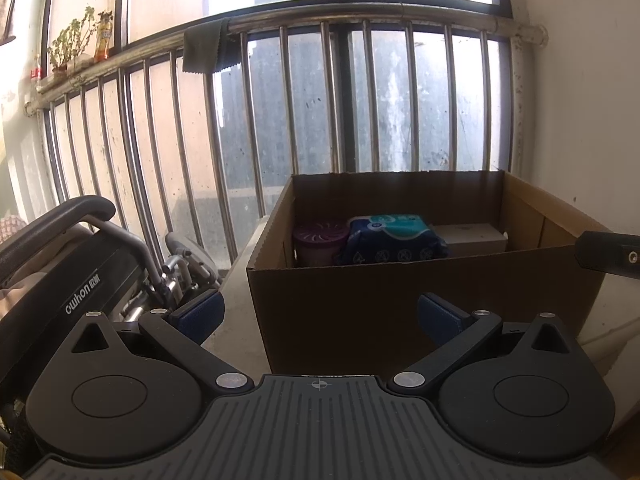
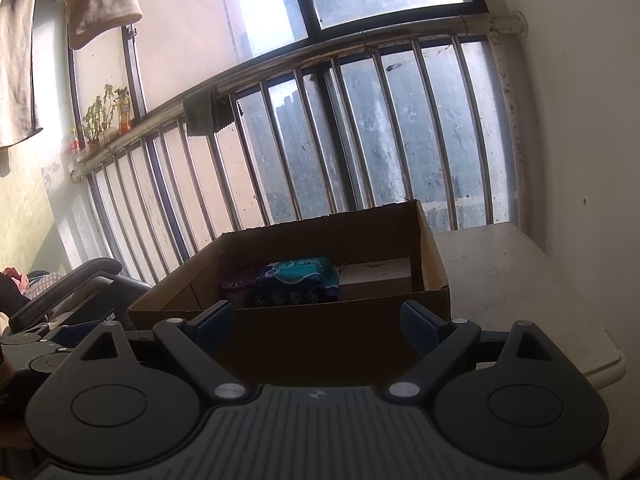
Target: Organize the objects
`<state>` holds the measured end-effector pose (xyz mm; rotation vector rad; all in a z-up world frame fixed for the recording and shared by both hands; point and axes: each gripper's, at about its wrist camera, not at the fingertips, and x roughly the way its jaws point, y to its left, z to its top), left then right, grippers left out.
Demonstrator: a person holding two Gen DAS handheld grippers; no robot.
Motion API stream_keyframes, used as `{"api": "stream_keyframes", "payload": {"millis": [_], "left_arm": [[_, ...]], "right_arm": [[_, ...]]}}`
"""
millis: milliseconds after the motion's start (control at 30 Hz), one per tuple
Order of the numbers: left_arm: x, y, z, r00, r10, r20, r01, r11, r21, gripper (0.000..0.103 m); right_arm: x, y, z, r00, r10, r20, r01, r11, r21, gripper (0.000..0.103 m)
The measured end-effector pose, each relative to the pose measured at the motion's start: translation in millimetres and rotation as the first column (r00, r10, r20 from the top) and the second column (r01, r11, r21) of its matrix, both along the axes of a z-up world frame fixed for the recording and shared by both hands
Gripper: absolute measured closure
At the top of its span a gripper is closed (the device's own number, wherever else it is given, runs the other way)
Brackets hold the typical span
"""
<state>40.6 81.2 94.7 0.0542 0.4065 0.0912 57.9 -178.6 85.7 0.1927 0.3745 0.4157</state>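
An open cardboard box (image 1: pixel 400 312) stands on a pale worktop (image 2: pixel 520 292) in front of a barred railing (image 1: pixel 280 92) and a window. Three things sit in a row along the box's far wall: a purple-lidded tub (image 1: pixel 318 242) on the left, a blue and teal soft pack (image 1: pixel 394 240) in the middle, touching the tub, and a white carton (image 1: pixel 470 238) on the right, just beside the pack. The left gripper (image 1: pixel 320 314) hangs before the box's near wall with its fingers spread wide and nothing between them. The right gripper (image 2: pixel 318 322) also faces the near wall, its blue-padded fingers (image 2: pixel 216 320) spread wide and bare; its tip shows at the right edge of the left wrist view. Both grippers are outside the box, clear of the things inside. A dark cloth (image 1: pixel 210 50) hangs over the top rail, and a small plant (image 1: pixel 70 46) and a bottle (image 1: pixel 103 38) stand on the ledge at far left. A wheelchair (image 1: pixel 76 264) sits left of the worktop. Clothes (image 2: pixel 100 0) hang at the top left of the right wrist view.
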Motion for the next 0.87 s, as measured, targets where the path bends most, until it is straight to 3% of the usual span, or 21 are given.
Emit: {"api": "stream_keyframes", "payload": {"millis": [867], "left_arm": [[-3.3,-1.3,-2.8,1.0,-0.007,0.016,0.007,1.0,0.013,0.0]], "right_arm": [[-1.6,-0.8,-3.7,1.0,-0.006,-0.005,0.006,1.0,-0.005,0.007]]}}
